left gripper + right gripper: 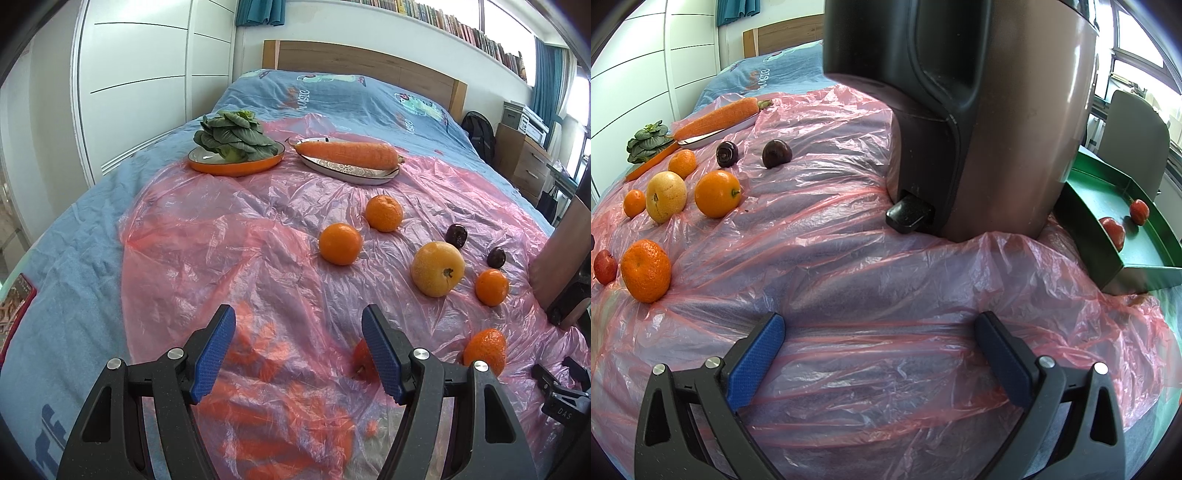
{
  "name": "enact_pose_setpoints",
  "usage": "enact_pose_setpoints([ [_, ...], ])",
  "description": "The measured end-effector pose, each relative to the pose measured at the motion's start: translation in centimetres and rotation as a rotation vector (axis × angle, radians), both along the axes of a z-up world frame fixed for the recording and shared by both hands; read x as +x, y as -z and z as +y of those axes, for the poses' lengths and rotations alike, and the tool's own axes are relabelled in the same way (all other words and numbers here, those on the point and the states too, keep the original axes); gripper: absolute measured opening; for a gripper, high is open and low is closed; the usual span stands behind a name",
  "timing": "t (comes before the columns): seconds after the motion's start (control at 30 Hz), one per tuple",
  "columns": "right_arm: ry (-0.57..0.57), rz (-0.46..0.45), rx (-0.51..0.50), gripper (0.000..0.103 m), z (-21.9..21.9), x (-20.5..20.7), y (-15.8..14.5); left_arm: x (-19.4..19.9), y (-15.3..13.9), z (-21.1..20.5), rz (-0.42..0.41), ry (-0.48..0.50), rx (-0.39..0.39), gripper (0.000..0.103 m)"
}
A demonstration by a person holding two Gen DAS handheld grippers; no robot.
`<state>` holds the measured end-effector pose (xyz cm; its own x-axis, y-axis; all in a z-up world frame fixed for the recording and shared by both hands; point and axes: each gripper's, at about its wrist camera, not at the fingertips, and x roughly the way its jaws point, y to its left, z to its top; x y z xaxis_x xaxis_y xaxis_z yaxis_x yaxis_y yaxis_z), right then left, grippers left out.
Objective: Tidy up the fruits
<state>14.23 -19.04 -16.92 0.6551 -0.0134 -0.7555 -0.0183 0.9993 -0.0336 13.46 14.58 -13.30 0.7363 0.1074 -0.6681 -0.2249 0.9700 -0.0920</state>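
Note:
Loose fruit lies on a pink plastic sheet (258, 236) over a bed. My left gripper (299, 332) is open above the sheet. A small red fruit (359, 360) peeks out from behind its right finger, with no pad pressing on it. Beyond it are a tangerine (484, 350), three oranges (340, 243), a yellow round fruit (437, 268) and two dark plums (456, 235). My right gripper (879, 332) is open over bare sheet, nothing between its fingers. At the right, a green tray (1108, 192) holds two red fruits (1112, 227).
A tall brown appliance (997, 110) stands on the bed right ahead of the right gripper, beside the green tray. At the back, leafy greens (232, 138) sit on an orange plate and a carrot (347, 154) on an oval dish. A wardrobe lines the left wall.

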Motion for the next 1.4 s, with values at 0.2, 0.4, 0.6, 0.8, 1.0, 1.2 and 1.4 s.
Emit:
enact_pose_setpoints([
  [0.2,0.0,0.0,0.0,0.103,0.0,0.0,0.0,-2.3,-1.4,-0.1,-0.027,-0.05,0.009,0.074],
  [0.4,0.001,0.0,0.0,0.103,0.0,-0.1,0.0,-5.1,-3.0,0.6,-0.013,-0.067,0.008,0.074],
  [0.6,0.001,-0.004,0.001,0.103,-0.1,-0.2,0.0,-7.2,-4.1,0.2,0.03,-0.045,0.031,0.076],
  [0.8,0.001,-0.001,-0.006,0.103,-0.1,-0.2,-0.1,-7.7,-5.4,-3.2,0.045,0.029,0.067,0.079],
  [1.0,-0.016,0.013,0.009,0.103,-0.3,0.3,-0.2,-8.1,-6.5,-6.4,0.063,0.082,0.102,0.08],
  [1.2,-0.06,-0.008,0.01,0.103,-0.6,-1.1,-1.9,-8.3,-7.4,-8.8,0.067,0.115,0.127,0.08],
  [1.4,-0.098,-0.118,0.023,0.103,0.8,-2.7,-6.0,-8.2,-7.5,-9.7,0.068,0.137,0.135,0.08],
])
